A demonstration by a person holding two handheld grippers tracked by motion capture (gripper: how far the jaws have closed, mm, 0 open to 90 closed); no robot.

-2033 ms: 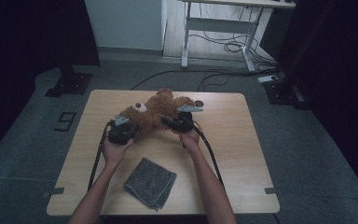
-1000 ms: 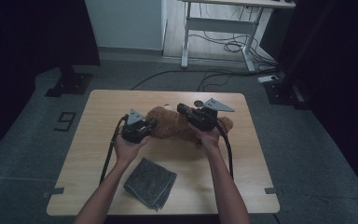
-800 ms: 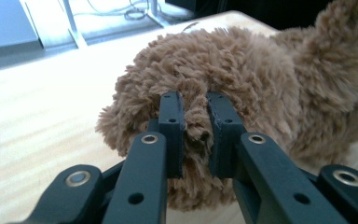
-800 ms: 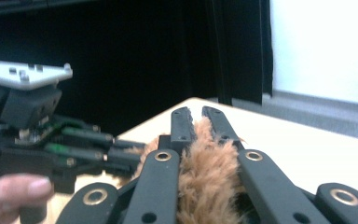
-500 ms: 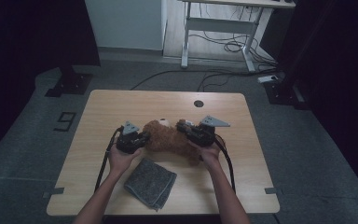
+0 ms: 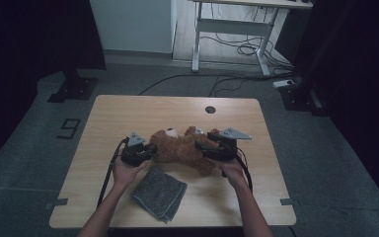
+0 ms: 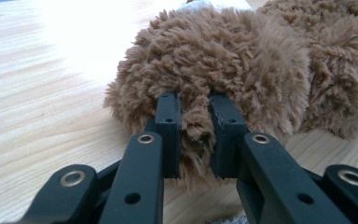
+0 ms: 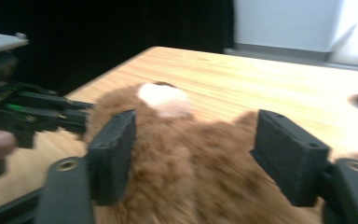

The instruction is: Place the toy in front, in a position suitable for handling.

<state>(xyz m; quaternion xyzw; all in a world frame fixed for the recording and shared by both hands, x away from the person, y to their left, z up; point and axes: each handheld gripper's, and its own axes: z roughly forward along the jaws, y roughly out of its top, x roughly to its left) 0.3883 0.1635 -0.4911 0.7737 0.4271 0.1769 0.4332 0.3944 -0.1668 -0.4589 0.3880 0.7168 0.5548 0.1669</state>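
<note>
Setting the teddy bear down on the table.

Our left gripper [image 7: 193, 140] pinches the teddy bear [image 6: 185, 147], lying mid-table [image 6: 128, 111]; our right gripper [image 8: 191, 158], jaws just opened, straddles it unclamped. Next we release left and withdraw toward the cloth [image 6: 160, 193].

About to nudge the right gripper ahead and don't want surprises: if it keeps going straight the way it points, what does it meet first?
The teddy bear. The right gripper has just been opening, its jaws now wide either side of the brown plush, pads apparently not pressing. How close the fur is, I can't judge.
</note>
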